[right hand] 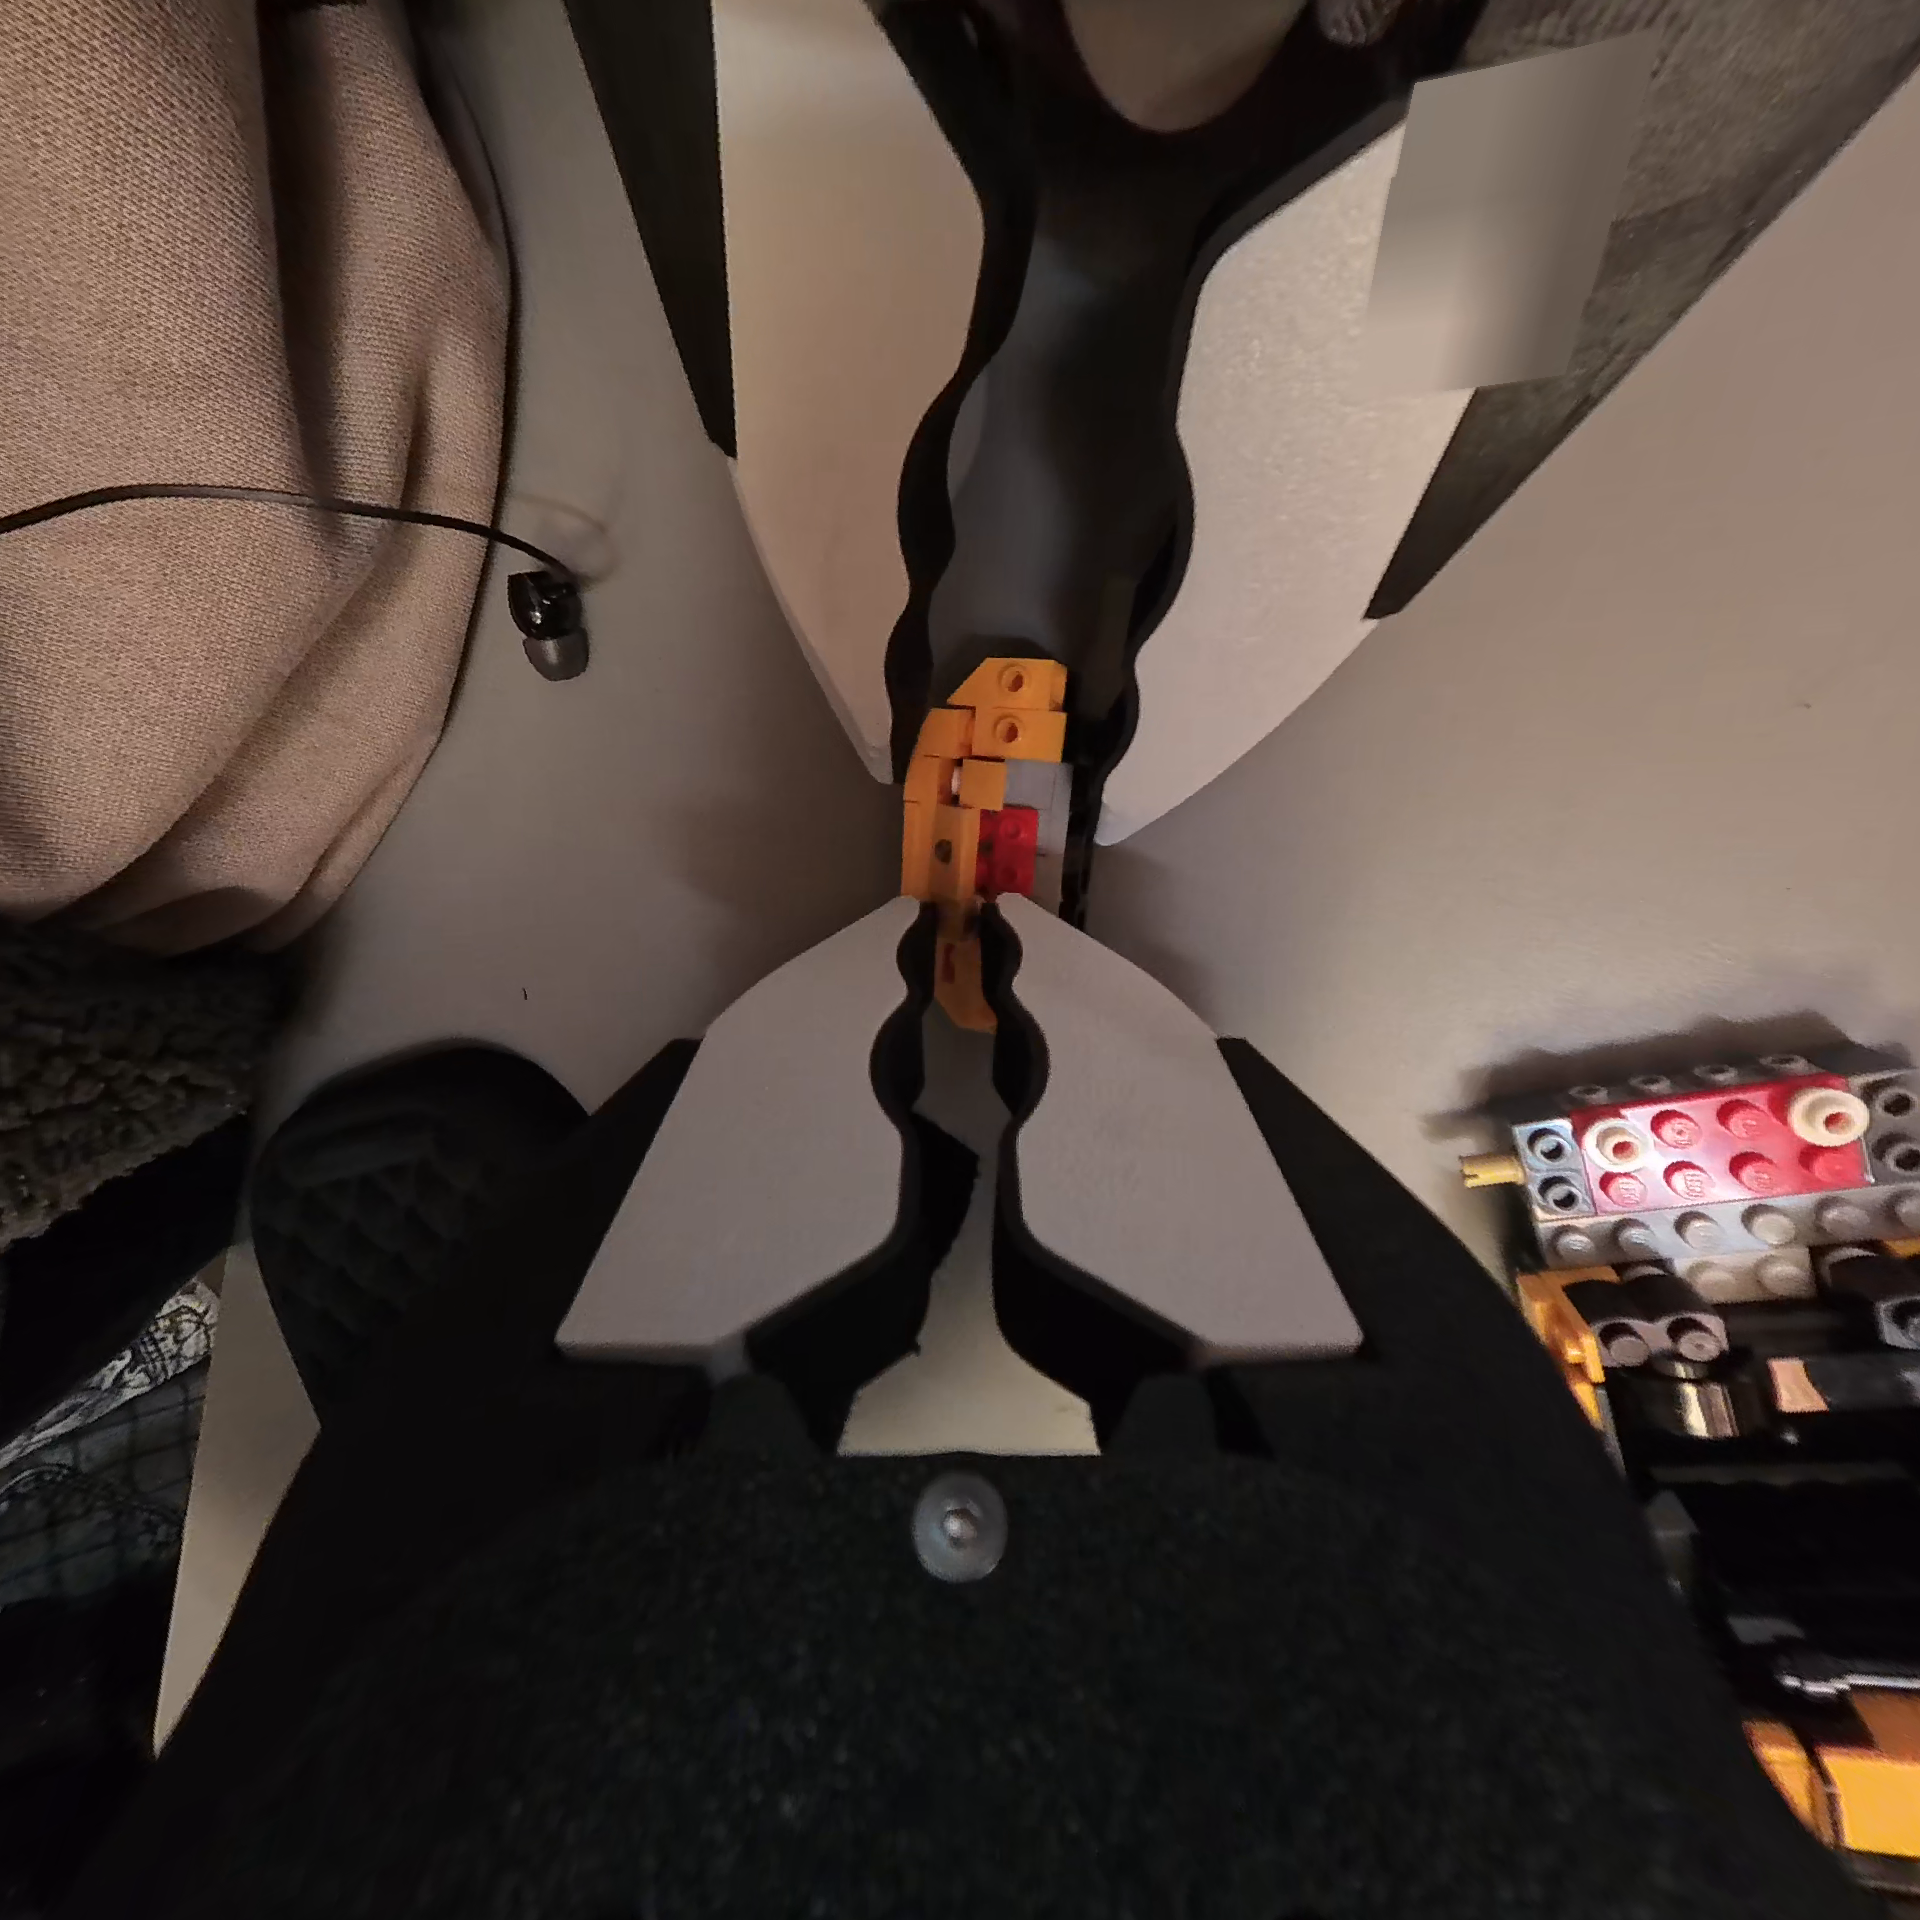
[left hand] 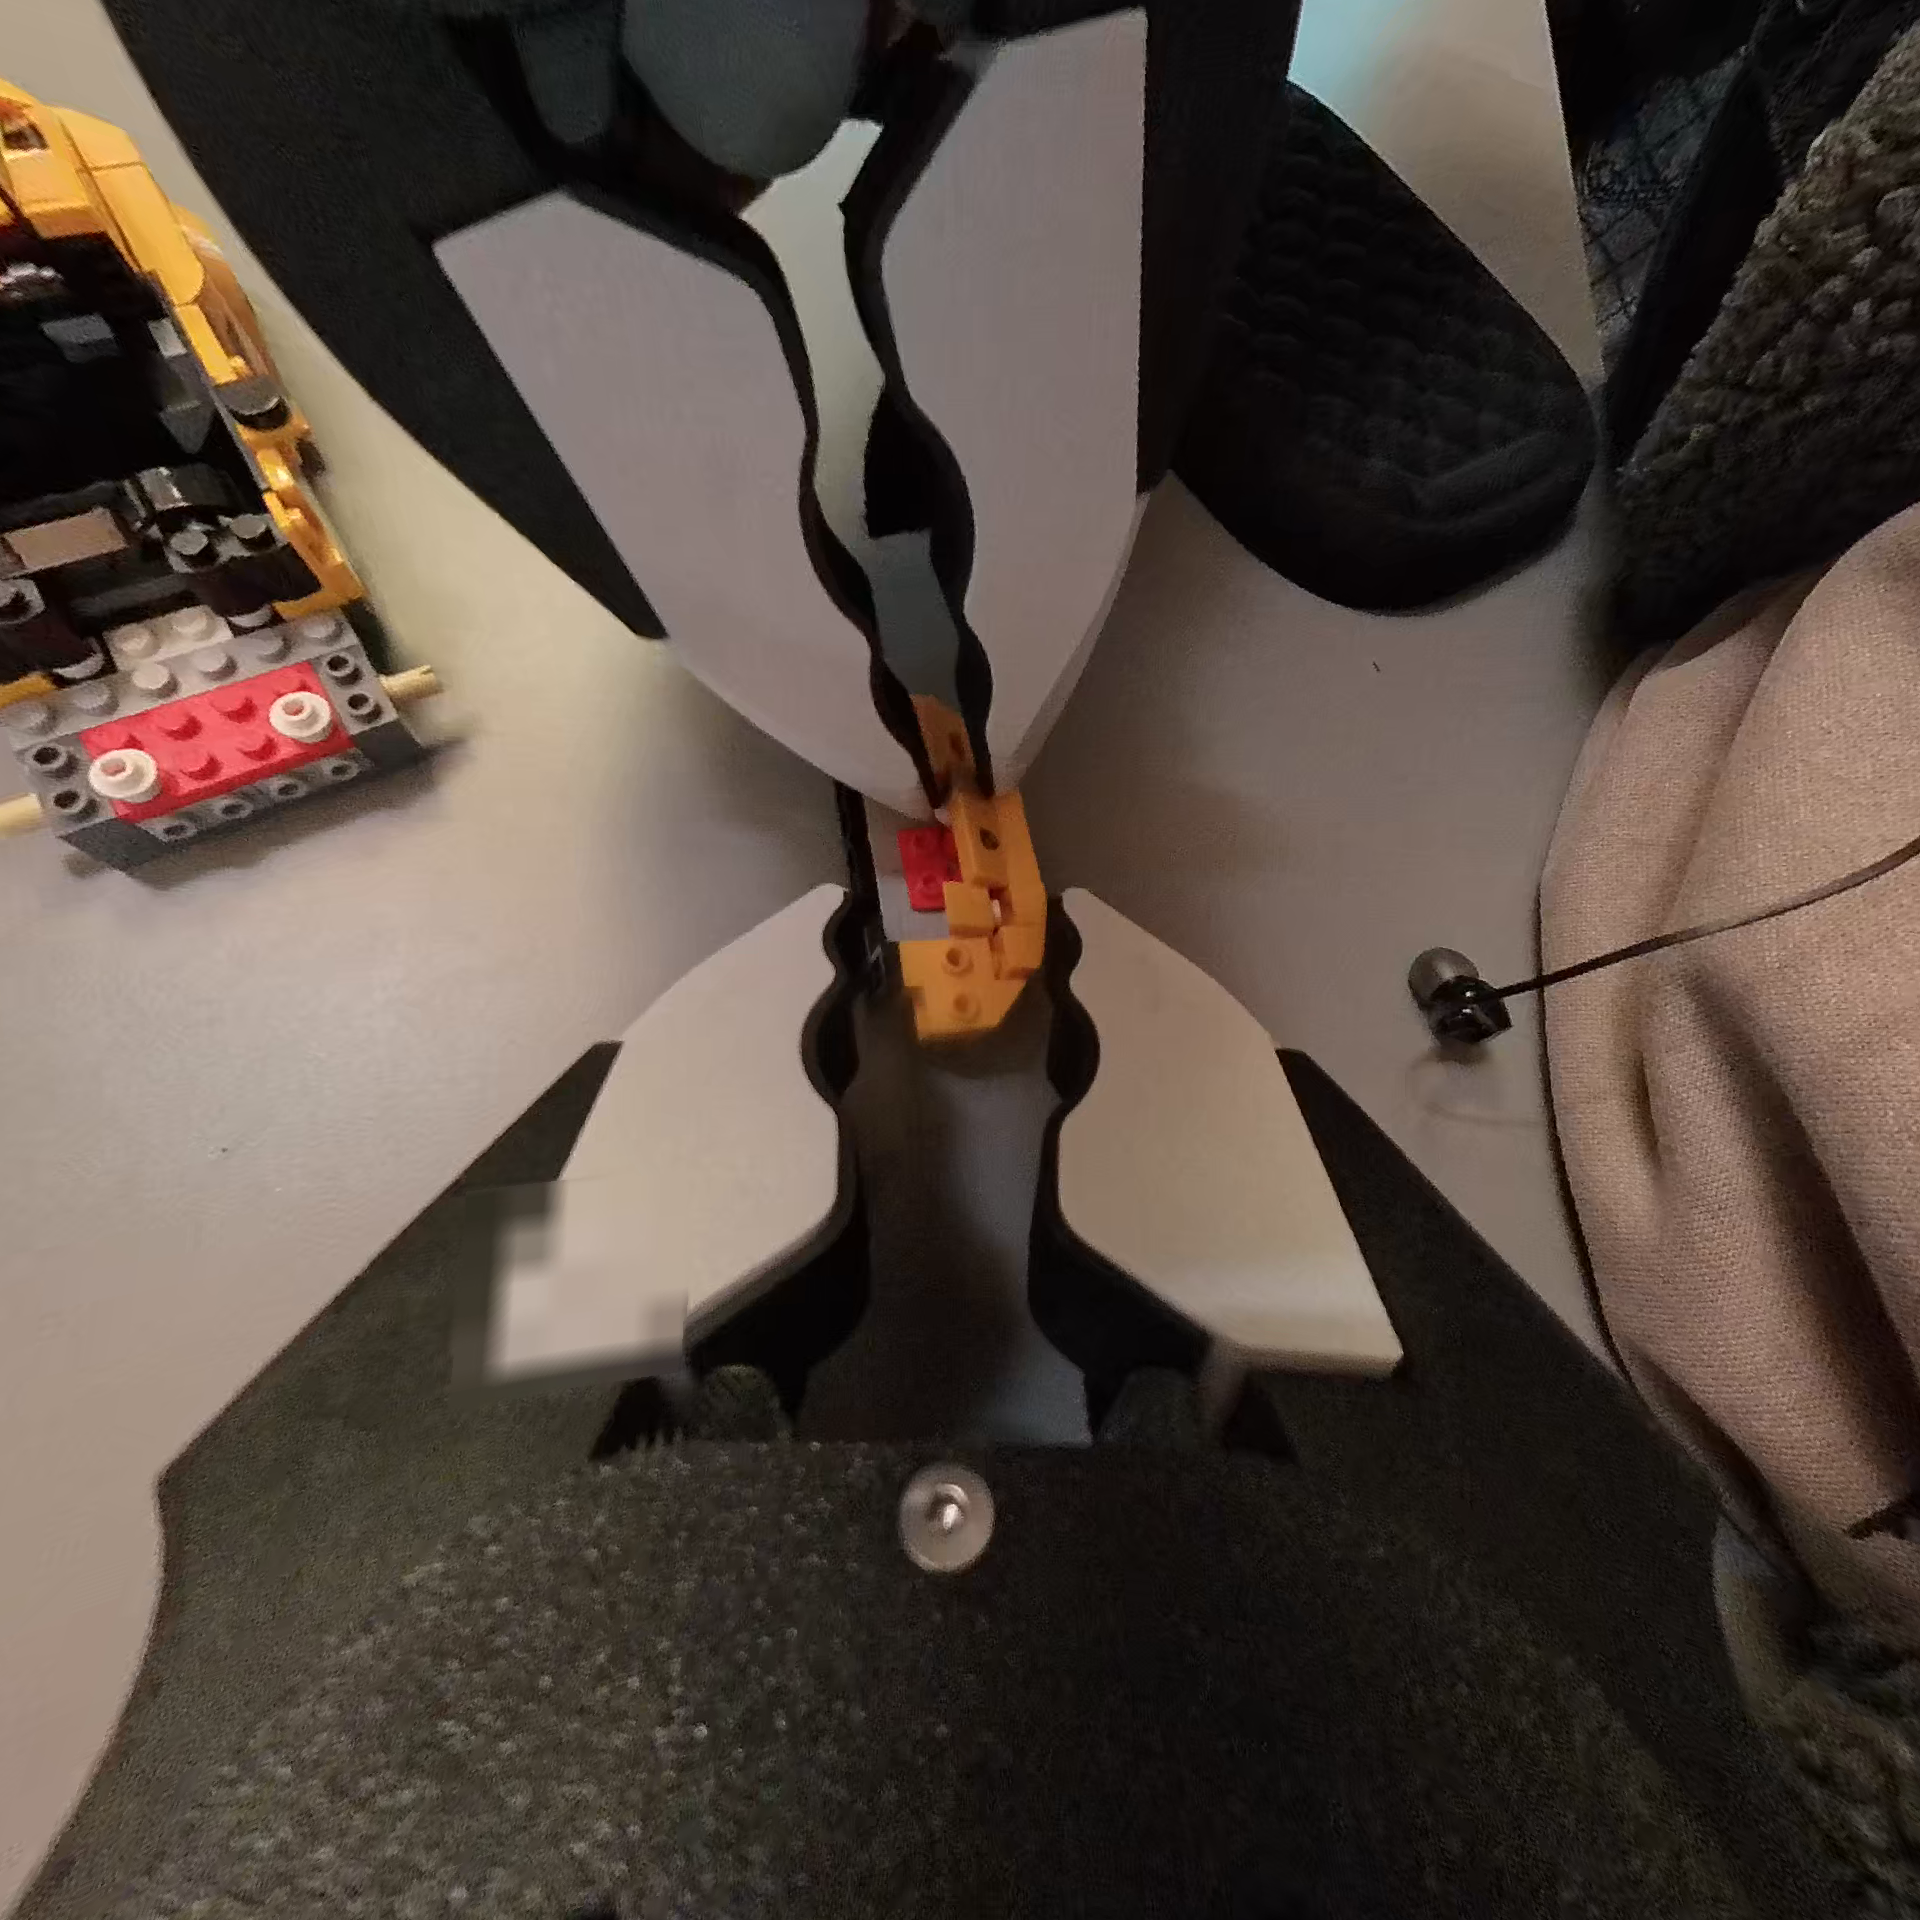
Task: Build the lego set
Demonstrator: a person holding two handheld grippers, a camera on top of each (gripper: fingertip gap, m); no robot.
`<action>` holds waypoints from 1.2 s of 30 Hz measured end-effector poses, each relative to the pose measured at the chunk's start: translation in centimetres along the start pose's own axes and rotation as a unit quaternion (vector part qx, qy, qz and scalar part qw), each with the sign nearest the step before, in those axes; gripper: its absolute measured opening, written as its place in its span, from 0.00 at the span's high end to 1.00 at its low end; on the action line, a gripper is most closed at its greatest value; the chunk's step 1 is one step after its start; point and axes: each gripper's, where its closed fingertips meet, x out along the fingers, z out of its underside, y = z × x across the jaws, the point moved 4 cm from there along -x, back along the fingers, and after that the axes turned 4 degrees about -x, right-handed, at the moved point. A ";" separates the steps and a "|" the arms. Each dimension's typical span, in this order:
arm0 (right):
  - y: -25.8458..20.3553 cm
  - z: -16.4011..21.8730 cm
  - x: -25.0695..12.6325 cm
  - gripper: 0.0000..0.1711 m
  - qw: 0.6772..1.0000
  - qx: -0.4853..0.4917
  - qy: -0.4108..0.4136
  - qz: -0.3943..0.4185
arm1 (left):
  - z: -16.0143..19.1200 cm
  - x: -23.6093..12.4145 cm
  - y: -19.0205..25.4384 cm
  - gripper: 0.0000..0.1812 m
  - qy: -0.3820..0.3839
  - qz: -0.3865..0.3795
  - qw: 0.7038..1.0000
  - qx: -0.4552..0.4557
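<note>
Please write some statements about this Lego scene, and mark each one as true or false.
1. Both tools grip the same small orange Lego assembly. True: the left tool holds one end and the right tool holds the other.
2. The small assembly contains a red piece. True.
3. The larger Lego vehicle is lifted by a tool. False: it lies on the table, apart from both tools.
4. The red plate on the vehicle carries two white round pieces. True.
5. The black earbud is clamped in the right tool. False: it lies loose on the table, on its cord.
6. The right tool is wide open. False: it is shut on the orange assembly.
</note>
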 end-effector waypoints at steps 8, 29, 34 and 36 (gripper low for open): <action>-0.4 0.2 -0.5 0.91 0.999 -0.001 0.022 0.027 | 0.1 0.0 0.0 0.82 0.000 -0.003 1.000 0.006; -0.5 1.7 0.5 0.82 0.983 -0.045 0.112 0.139 | 0.1 0.0 0.1 0.82 -0.002 -0.007 1.000 0.023; -0.5 1.7 0.5 0.82 0.980 -0.050 0.124 0.144 | 0.1 0.0 0.1 0.82 -0.002 -0.007 1.000 0.025; -0.5 1.7 0.5 0.82 0.980 -0.051 0.126 0.145 | 0.1 0.0 0.1 0.82 -0.001 -0.008 1.000 0.026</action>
